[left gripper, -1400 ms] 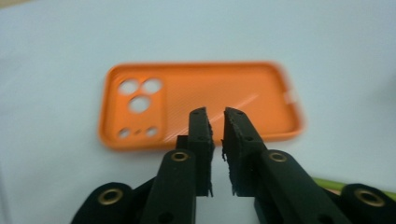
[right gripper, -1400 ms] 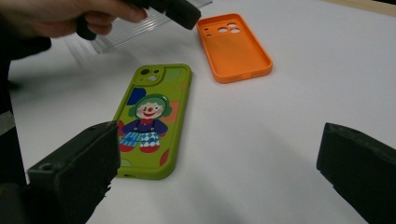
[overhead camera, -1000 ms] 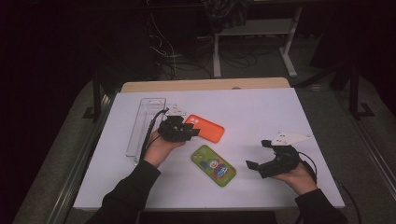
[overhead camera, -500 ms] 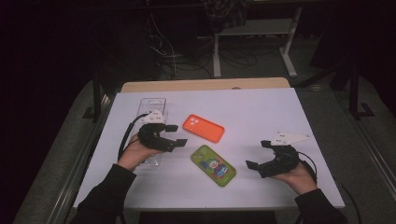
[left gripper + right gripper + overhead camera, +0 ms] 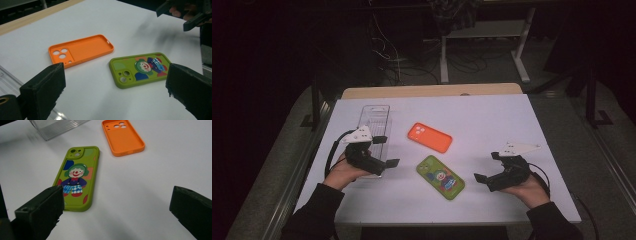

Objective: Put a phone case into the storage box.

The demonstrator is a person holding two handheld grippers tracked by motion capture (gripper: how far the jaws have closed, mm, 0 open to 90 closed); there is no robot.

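Orange phone case lies flat on the white surface, inner side up, with its camera holes at the end nearer the clear plastic tray. Taking the orange case as the landmark: the green phone case, printed with a clown, lies just beside it on the person's side, apart from it and not touching. The tray sits to its left, near the surface's left edge, running away from the person.

The left claw hangs over the near end of that tray, left of the orange case and well clear of it. Its jaws have just been opening and now stand spread wide with nothing between them; in the left gripper view both cases lie on the surface beyond the jaws.

The right claw rests to the right of the orange case and past the green one, apart from both. Its jaws are spread too, holding nothing.
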